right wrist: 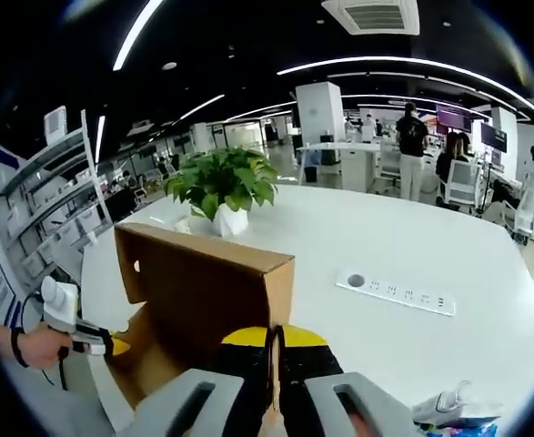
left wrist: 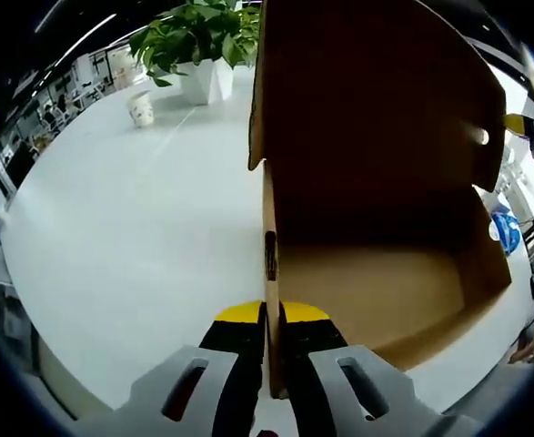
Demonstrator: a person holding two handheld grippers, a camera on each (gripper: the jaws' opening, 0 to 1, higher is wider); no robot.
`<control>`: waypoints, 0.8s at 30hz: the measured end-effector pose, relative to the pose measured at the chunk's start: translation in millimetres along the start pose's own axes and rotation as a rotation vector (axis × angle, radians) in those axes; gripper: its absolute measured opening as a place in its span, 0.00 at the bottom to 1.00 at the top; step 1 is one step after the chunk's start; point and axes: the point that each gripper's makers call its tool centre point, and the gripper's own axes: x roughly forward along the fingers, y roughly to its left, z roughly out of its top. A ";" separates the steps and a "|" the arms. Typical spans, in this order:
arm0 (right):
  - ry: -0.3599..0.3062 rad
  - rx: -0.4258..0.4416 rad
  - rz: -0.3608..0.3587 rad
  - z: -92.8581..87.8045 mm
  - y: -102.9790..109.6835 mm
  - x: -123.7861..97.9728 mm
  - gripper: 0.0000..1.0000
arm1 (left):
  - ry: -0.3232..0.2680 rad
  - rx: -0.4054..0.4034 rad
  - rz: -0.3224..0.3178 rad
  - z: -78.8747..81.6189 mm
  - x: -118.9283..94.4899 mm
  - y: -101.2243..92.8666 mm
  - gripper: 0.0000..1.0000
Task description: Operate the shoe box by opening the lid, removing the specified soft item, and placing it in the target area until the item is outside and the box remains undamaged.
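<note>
The brown shoe box [left wrist: 376,300] stands on the white table [left wrist: 130,237] with its lid [left wrist: 367,100] raised upright. The part of its floor that shows is bare cardboard. My left gripper [left wrist: 273,314] is shut on the box's thin side wall, a yellow-tipped finger on each face. My right gripper [right wrist: 274,339] is shut on a thin cardboard edge of the box [right wrist: 203,291], whose brown outside faces it. A yellow and black part of the right gripper [left wrist: 524,126] shows by the lid's far corner. A hand [right wrist: 25,348] holds the left gripper [right wrist: 110,346] at the box's far side.
A potted plant [left wrist: 203,41] [right wrist: 223,187] and a paper cup [left wrist: 141,109] stand at the table's far side. A white power strip [right wrist: 396,291] is set into the table. A blue and white thing [left wrist: 506,232] [right wrist: 458,410] lies beside the box. People stand far behind [right wrist: 412,146].
</note>
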 end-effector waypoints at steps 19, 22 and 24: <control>-0.034 -0.027 -0.044 -30.2 14.8 -23.5 0.00 | -0.011 0.011 -0.021 0.0 -0.9 -0.6 0.03; -0.041 -0.022 -0.056 -36.8 17.0 -27.0 0.00 | -0.016 -0.005 -0.046 -1.2 -1.7 -0.2 0.04; -0.046 -0.019 -0.063 -40.0 18.5 -28.5 0.00 | -0.021 -0.006 -0.064 -1.3 -2.0 -0.5 0.05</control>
